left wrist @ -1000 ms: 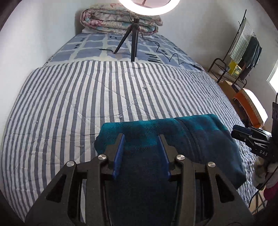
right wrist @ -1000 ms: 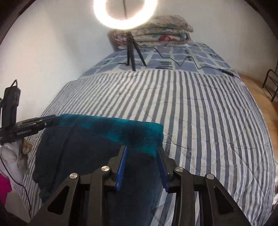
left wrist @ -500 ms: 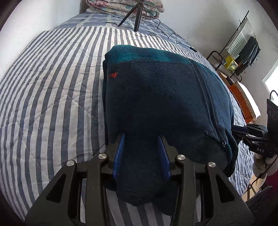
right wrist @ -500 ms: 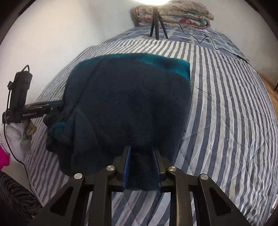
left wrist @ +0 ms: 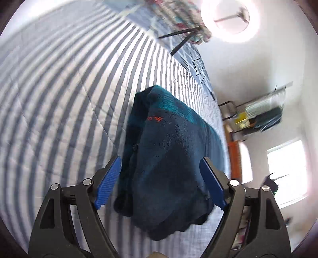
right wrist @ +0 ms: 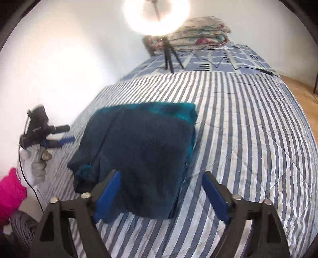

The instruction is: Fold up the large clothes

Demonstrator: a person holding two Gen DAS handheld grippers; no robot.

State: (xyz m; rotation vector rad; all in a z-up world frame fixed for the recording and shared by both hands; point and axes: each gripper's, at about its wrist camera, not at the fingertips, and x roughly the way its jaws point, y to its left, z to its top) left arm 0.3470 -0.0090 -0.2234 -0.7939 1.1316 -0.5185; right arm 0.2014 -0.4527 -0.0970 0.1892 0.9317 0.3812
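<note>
A dark blue fleece garment with a teal band (left wrist: 169, 154) lies folded on the striped bed cover (left wrist: 59, 99). An orange logo shows on its top. My left gripper (left wrist: 160, 159) hangs just above the garment's near end. Its jaws are opening wide, and its blue pads (left wrist: 108, 182) stand clear of the cloth on both sides. In the right wrist view the same garment (right wrist: 143, 146) lies flat. My right gripper (right wrist: 161, 173) is over its near edge, jaws opening, pads (right wrist: 215, 196) off the fabric. The left gripper (right wrist: 68, 134) shows at the garment's left side.
A ring light (right wrist: 157, 17) on a tripod (right wrist: 169, 55) stands at the head of the bed, before stacked quilts (right wrist: 198, 31), with a black cable (right wrist: 248, 68) running right. A white wall runs along the bed's left side. A clothes rack (left wrist: 262, 111) stands beyond the bed, and pink clothing (right wrist: 10, 190) is nearby.
The fleece, held up by both grippers a second ago, came down flat onto the bed. Both grippers then let go and spread their jaws. The left wrist view has rolled.
</note>
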